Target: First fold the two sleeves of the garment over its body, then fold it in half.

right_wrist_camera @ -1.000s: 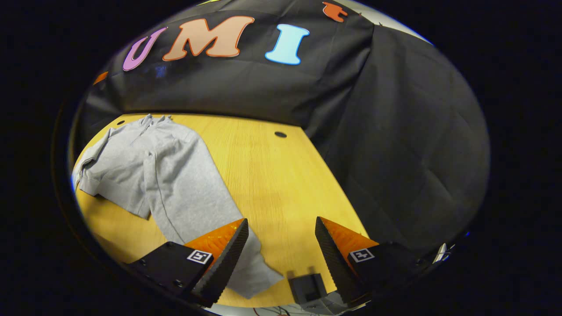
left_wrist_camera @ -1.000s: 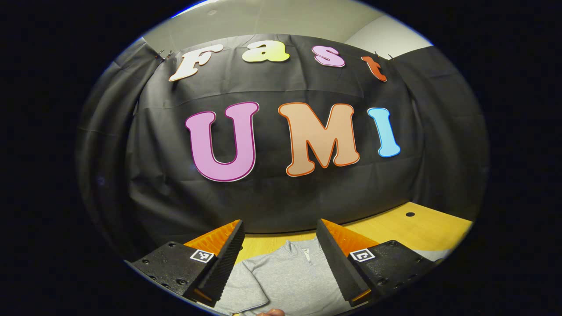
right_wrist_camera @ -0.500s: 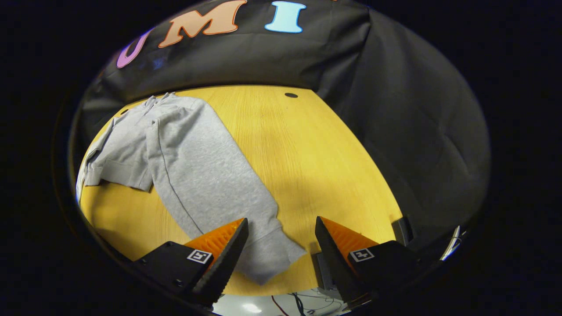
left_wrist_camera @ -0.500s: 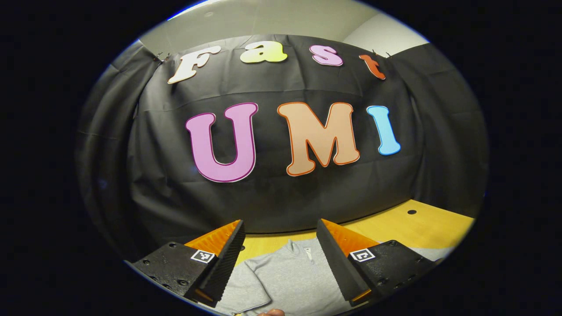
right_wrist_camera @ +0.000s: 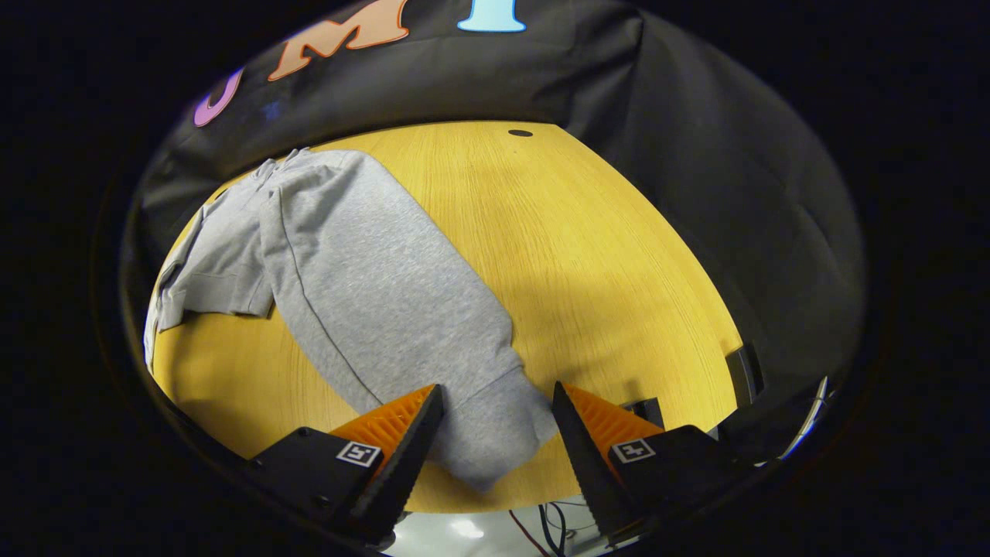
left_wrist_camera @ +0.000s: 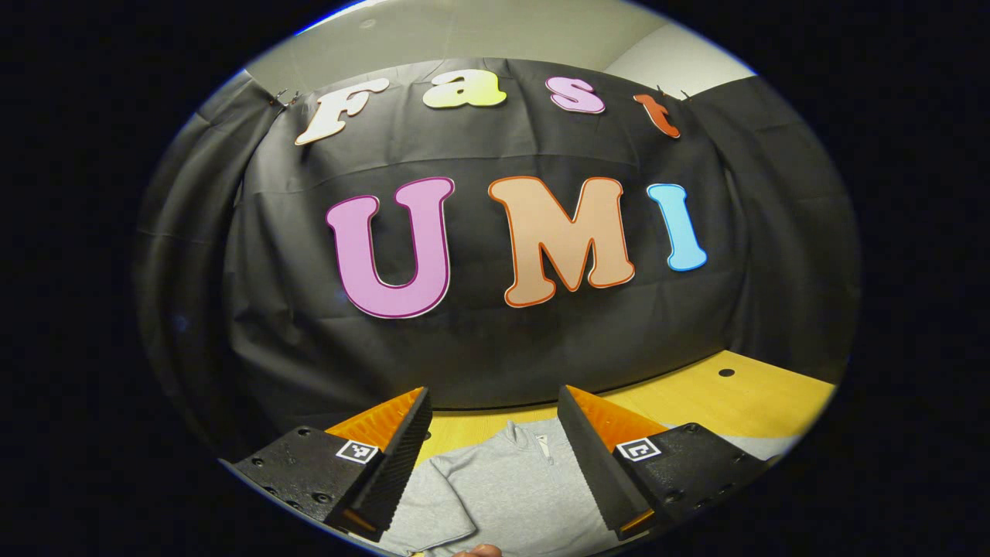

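A grey long-sleeved garment (right_wrist_camera: pixel 348 255) lies flat on the yellow wooden table (right_wrist_camera: pixel 603 255), collar (right_wrist_camera: pixel 271 166) at the far end. One sleeve stretches toward me, and its ribbed cuff (right_wrist_camera: pixel 495 433) lies between the fingers of my right gripper (right_wrist_camera: pixel 496 387). That gripper is open, low over the cuff, and whether it touches the cloth cannot be told. My left gripper (left_wrist_camera: pixel 493 391) is open and empty, held high and facing the wall. Below it I see the garment's collar and chest (left_wrist_camera: pixel 514 480).
The table's near edge (right_wrist_camera: pixel 495 503) runs just under my right gripper, with cables (right_wrist_camera: pixel 541 526) below it. Small dark brackets (right_wrist_camera: pixel 646 406) sit at that edge. A round hole (right_wrist_camera: pixel 520 133) marks the far side. A person's fingertip (left_wrist_camera: pixel 476 551) shows low in the left gripper view.
My right gripper has moved forward and down along the sleeve, so the cuff now lies between its open fingers. The left gripper has hardly moved.
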`<state>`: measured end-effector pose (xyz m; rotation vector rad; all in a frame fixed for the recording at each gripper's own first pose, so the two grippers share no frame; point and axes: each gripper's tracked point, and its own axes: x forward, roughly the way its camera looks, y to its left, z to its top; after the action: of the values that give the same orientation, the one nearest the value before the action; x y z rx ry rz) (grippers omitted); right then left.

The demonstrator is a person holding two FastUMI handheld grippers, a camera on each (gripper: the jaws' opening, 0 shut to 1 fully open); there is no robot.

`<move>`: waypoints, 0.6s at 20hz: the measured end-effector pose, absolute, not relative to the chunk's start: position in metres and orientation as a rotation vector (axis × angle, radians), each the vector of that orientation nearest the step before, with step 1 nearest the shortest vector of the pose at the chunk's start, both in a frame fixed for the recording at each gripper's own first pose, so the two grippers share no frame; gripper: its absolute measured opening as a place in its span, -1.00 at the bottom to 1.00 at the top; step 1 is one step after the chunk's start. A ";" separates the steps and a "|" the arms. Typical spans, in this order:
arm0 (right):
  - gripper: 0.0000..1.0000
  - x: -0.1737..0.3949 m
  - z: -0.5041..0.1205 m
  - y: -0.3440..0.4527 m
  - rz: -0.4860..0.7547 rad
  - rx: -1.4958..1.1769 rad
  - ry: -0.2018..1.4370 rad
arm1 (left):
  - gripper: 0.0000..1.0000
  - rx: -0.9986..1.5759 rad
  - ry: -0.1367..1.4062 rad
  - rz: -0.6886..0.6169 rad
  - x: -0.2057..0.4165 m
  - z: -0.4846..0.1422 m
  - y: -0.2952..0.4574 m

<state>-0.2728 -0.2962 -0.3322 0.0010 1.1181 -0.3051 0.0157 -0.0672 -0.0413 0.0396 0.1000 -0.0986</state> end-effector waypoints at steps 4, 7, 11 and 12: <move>0.70 -0.275 -0.335 -0.293 -0.344 0.064 1.113 | 0.91 0.033 0.104 -0.098 0.014 -0.043 -0.066; -0.11 -0.270 -0.334 -0.286 -0.346 0.069 1.128 | 0.91 0.031 0.104 -0.094 0.014 -0.043 -0.064; -0.79 -0.264 -0.330 -0.277 -0.364 0.128 1.119 | 0.91 0.032 0.095 -0.079 0.013 -0.041 -0.059; -0.80 -0.258 -0.327 -0.277 -0.368 0.140 1.107 | 0.91 0.034 0.090 -0.075 0.013 -0.040 -0.057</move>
<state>-0.2580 -0.2768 -0.3267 0.1400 1.1066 -0.3681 0.0128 -0.0569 -0.0403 0.0343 0.0899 -0.0750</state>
